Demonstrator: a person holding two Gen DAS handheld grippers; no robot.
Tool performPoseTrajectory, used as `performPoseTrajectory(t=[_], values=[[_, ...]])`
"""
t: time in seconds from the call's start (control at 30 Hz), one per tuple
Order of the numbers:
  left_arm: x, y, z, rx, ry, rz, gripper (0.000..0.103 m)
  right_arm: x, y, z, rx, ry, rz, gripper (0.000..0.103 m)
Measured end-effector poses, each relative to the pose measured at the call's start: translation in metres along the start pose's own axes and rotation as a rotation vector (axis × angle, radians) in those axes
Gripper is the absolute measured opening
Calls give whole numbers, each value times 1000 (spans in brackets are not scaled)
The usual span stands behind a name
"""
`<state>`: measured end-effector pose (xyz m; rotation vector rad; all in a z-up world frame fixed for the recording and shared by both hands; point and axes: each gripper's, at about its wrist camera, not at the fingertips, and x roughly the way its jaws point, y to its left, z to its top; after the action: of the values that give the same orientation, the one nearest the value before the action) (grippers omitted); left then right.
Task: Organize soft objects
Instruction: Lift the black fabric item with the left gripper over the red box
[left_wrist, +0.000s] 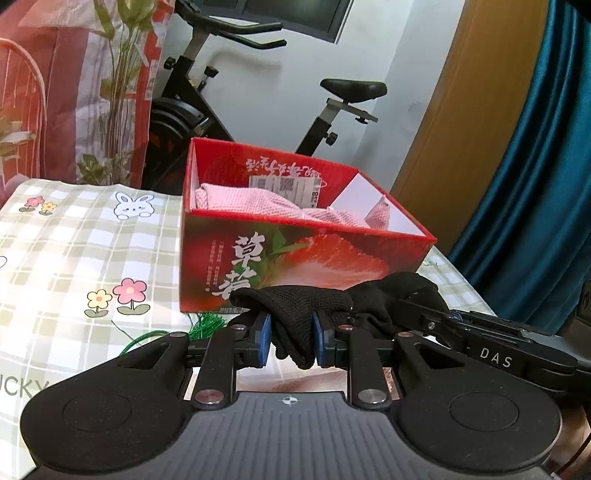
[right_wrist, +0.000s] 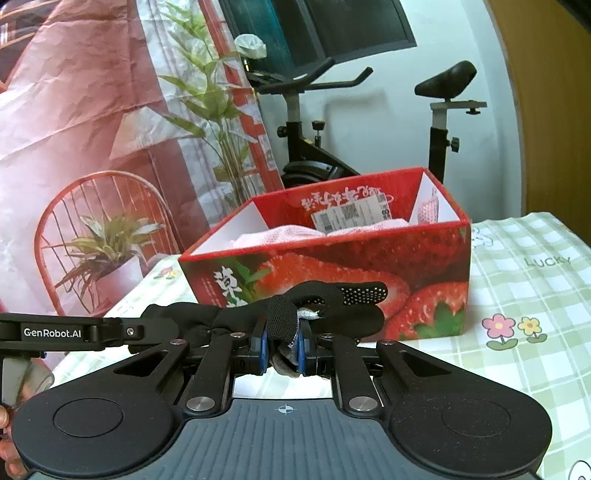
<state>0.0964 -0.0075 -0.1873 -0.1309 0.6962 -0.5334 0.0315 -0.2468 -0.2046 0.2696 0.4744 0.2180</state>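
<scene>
You have a black knit glove (left_wrist: 295, 314) strung between both claws, low in the centre of each frame, just in front of the red strawberry box (left_wrist: 295, 254); the left gripper (left_wrist: 291, 334) is nearly closed, its blue pads pinching a thick fold of fabric; the right gripper (right_wrist: 282, 345) is clamped almost fully on a thinner bunch near the dotted fingers. Expect it to be light, limp and stretchy; it will likely sag and drape between your two holds, and the loose ends hang free. Grip bunched folds rather than single fingers, which could slip. A pink knit cloth (left_wrist: 258, 203) already lies inside the box, at mid-frame.
</scene>
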Motion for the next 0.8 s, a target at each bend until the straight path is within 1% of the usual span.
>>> performPoseTrajectory(t=[0.4,0.6,0.8], values=[[-9,-3,11,29,-46,-13,25,-11,5,16,-19,-50,10,13],[-10,-4,26,52,-72,-16,25,-8,7,33,-44,-78,16,13],[-2,-4,48,68,-93,-20,25,0,5,57,-65,-102,20,13]])
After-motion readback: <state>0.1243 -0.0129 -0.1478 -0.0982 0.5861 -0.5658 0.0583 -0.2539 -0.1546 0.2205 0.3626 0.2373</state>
